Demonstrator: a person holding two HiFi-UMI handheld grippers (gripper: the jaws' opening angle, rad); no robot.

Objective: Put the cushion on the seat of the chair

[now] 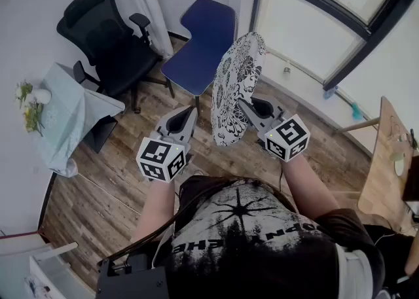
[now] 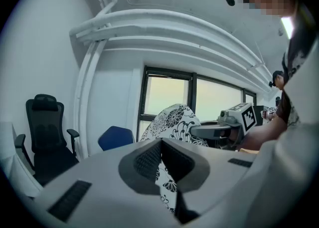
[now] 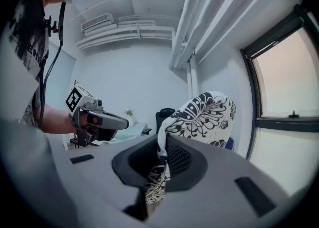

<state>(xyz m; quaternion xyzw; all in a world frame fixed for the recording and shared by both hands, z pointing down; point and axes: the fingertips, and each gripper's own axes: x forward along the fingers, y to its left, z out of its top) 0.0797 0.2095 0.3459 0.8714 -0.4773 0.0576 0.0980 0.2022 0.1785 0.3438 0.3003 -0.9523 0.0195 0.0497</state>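
A round cushion (image 1: 236, 88) with a black-and-white flower print hangs on edge in the air, in front of the person. My right gripper (image 1: 243, 105) is shut on its rim, and the fabric is pinched between the pads (image 3: 162, 159). The cushion (image 3: 207, 114) rises above the jaws there. My left gripper (image 1: 190, 116) is level, just left of the cushion and apart from it. Its jaws meet (image 2: 160, 157) with nothing between the pads, and the cushion (image 2: 172, 122) shows beyond them. The blue chair (image 1: 200, 46) stands a little further off by the window, its seat (image 1: 190, 69) bare.
A black office chair (image 1: 108, 39) stands at the back left. A table under a pale cloth (image 1: 65, 111) with flowers (image 1: 29, 105) is at the left. A wooden table (image 1: 386, 160) is at the right. Wood floor (image 1: 118, 180) lies between me and the chairs.
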